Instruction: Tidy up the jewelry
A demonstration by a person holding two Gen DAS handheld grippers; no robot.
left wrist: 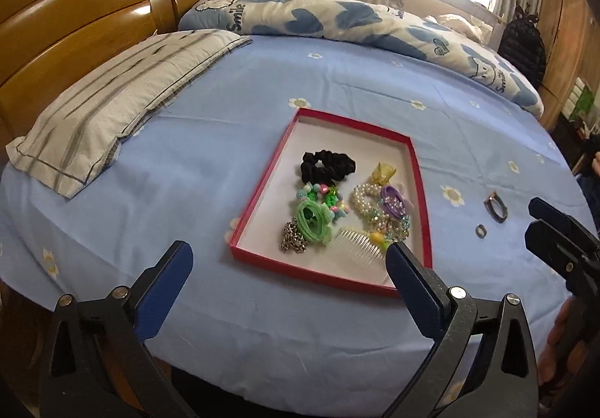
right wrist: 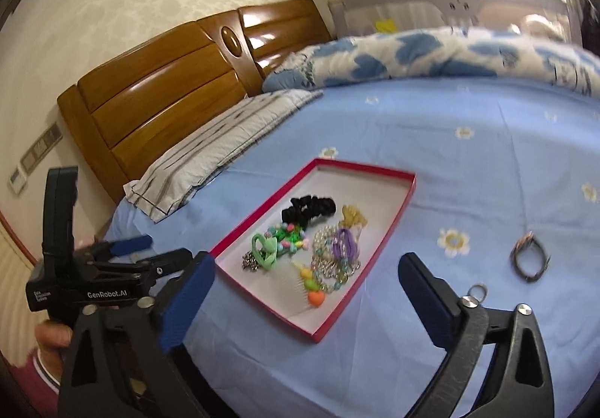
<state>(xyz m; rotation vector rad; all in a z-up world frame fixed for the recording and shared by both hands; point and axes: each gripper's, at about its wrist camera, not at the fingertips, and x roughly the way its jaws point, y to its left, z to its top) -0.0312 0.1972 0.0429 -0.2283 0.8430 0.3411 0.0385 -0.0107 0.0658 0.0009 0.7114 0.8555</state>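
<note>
A shallow red box (left wrist: 262, 185) (right wrist: 405, 200) lies on the blue bedsheet. Inside it are a black scrunchie (left wrist: 326, 165) (right wrist: 309, 208), green and beaded hair ties (left wrist: 313, 217), a pearl and bead bracelet pile (left wrist: 369, 202) (right wrist: 333, 256), a chain (left wrist: 292, 240) and a clear comb (left wrist: 358, 247). On the sheet right of the box lie a dark bangle (left wrist: 495, 210) (right wrist: 528, 260) and a small ring (left wrist: 480, 230) (right wrist: 478, 292). My left gripper (left wrist: 287, 260) hangs open above the box's near edge. My right gripper (right wrist: 305, 277) is open too, with nothing between its fingers.
A striped pillow (left wrist: 112, 107) lies at the left by the wooden headboard (left wrist: 93, 13). A blue-and-white quilt (left wrist: 337, 20) is rolled along the far side. The left gripper's body (right wrist: 97, 279) and a hand (right wrist: 52, 339) show at the left of the right wrist view.
</note>
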